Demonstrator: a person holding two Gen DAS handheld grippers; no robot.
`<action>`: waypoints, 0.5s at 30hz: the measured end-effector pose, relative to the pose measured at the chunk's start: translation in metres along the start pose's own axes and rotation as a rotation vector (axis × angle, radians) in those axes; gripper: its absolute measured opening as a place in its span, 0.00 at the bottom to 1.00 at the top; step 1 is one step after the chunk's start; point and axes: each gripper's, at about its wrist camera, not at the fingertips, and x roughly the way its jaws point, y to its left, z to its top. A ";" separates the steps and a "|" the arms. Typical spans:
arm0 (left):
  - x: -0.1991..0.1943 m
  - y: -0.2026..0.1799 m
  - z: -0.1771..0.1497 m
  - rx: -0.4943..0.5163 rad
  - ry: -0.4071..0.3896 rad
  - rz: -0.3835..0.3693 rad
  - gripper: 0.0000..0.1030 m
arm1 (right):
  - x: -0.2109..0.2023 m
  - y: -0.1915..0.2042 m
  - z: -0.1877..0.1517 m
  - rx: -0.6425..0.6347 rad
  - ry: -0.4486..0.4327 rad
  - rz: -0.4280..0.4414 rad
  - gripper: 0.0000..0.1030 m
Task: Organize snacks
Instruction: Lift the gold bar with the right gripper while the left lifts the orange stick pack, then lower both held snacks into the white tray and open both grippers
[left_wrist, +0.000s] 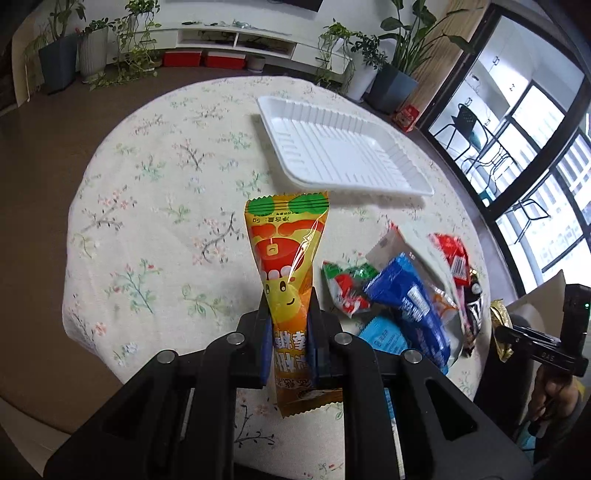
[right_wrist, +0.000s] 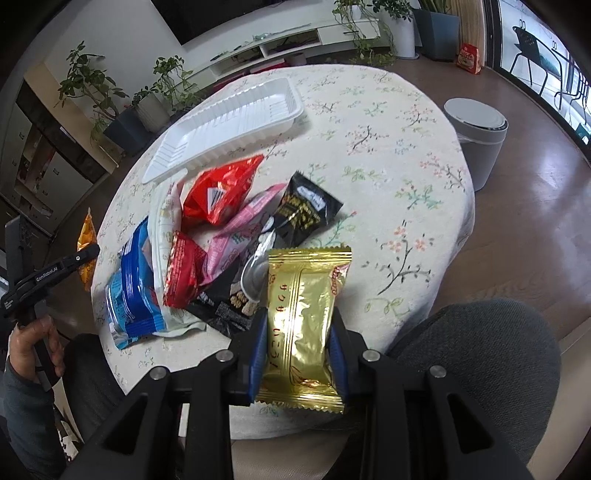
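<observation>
Only the right wrist view shows us the grey lidded bin (right_wrist: 476, 129) on the floor off the table's far edge. We clamp the orange-and-yellow cartoon snack packet (left_wrist: 286, 266), marked "5g", in the left gripper (left_wrist: 288, 325) and the gold foil snack packet (right_wrist: 303, 325) in the right gripper (right_wrist: 299, 343), both held above the floral-clothed round table (left_wrist: 155, 206). The ribbed white plastic tray (left_wrist: 340, 147) lies beyond the heap of loose snack packets (right_wrist: 221, 240), with bare cloth between; the left gripper's arm reads "GenRobot.AI".

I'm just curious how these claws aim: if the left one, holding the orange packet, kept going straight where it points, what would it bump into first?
Probably the bare flowered tablecloth, short of the empty white tray. The left gripper tilts downward, its orange packet leading. Depth is hard to judge.
</observation>
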 end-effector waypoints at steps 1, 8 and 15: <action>-0.003 0.000 0.005 0.002 -0.008 -0.002 0.13 | -0.002 -0.001 0.004 -0.001 -0.009 -0.004 0.32; -0.010 -0.008 0.064 0.052 -0.044 0.002 0.13 | -0.023 -0.009 0.066 -0.048 -0.149 -0.056 0.32; 0.013 -0.034 0.142 0.114 -0.049 0.003 0.13 | -0.011 0.002 0.175 -0.128 -0.218 -0.005 0.32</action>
